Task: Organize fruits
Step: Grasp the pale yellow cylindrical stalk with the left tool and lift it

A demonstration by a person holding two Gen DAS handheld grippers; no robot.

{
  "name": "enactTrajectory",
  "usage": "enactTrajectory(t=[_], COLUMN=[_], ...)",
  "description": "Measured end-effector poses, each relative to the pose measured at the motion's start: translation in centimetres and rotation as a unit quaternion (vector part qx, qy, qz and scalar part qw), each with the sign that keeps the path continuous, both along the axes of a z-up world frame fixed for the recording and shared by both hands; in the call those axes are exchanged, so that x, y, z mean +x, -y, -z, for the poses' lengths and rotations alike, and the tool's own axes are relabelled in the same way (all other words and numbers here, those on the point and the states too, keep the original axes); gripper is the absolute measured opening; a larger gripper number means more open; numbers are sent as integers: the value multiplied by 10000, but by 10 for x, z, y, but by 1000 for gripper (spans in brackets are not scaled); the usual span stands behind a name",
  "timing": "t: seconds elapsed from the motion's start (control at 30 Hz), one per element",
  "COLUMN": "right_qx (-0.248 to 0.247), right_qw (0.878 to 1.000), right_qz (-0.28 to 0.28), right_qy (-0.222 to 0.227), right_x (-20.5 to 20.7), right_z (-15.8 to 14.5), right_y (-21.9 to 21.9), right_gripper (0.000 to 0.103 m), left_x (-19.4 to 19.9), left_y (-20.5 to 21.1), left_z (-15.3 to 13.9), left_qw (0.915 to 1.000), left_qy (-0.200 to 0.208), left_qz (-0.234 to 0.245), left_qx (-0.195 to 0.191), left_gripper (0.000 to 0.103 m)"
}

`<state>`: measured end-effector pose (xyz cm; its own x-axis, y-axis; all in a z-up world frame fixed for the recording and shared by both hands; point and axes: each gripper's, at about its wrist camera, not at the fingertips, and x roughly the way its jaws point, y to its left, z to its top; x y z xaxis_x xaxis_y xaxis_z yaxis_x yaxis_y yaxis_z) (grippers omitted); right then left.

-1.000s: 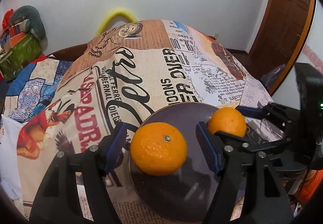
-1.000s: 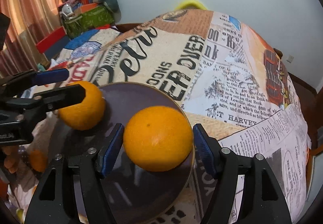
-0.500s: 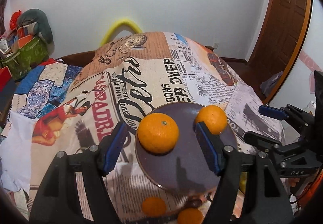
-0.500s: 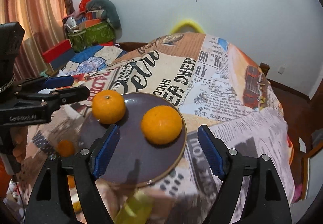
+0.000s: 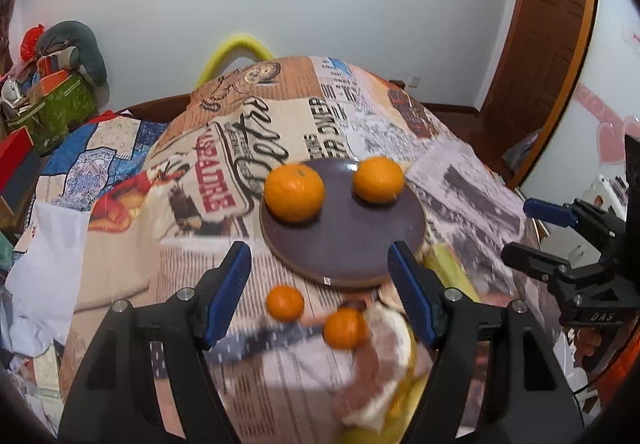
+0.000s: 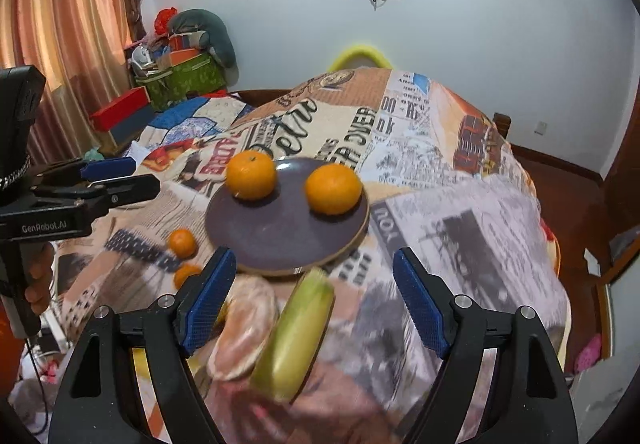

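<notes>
Two oranges sit on a dark round plate (image 5: 344, 244): one at its left (image 5: 294, 191), one at its right (image 5: 379, 179). The plate (image 6: 280, 240) also shows in the right wrist view with the same oranges (image 6: 251, 175) (image 6: 333, 189). My left gripper (image 5: 320, 292) is open and empty, held above and in front of the plate. My right gripper (image 6: 310, 302) is open and empty, also back from the plate. Two small oranges (image 5: 285, 302) (image 5: 345, 327) lie on the cloth in front of the plate.
A peeled pomelo piece (image 6: 244, 328) and a yellow-green fruit (image 6: 296, 336) lie near the front of the newspaper-print cloth (image 6: 440, 172). The left gripper shows at the left edge of the right wrist view (image 6: 104, 180). Boxes and a bag (image 6: 180, 72) are stacked by the curtain.
Both grippers let go of their oranges on the plate, then pulled up and back. More of the table front, with small oranges and other fruit, has come into view.
</notes>
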<state>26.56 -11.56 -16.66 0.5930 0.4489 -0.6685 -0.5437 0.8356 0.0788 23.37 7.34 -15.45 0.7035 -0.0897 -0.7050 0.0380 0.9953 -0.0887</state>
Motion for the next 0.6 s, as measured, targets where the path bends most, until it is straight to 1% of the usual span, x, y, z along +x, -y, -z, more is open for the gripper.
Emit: enactTrajectory(t=[0.17, 0.23, 0.37, 0.53, 0.6], right_qx=[-83, -121, -117, -69, -121], right_qw=[9999, 9998, 9994, 9982, 9976], right_qz=[7, 38, 102, 165, 154], right_qy=[-95, -145, -311, -567, -659], right_x=[-23, -31, -43, -56, -60], right_z=[8, 15, 26, 42, 50], right_y=[4, 6, 13, 20, 19], right_gripper=[79, 79, 79, 79, 79], left_x=[-26, -32, -44, -57, -61], left_y=[7, 10, 20, 30, 32], left_z=[15, 20, 36, 60, 67], left_qw=[9996, 9990, 9976, 9955, 9944], left_qy=[-246, -356, -554, -869, -979], left_qz=[64, 87, 144, 231, 256], left_qx=[-149, -269, -379, -291, -300], left_gripper=[71, 71, 71, 71, 71])
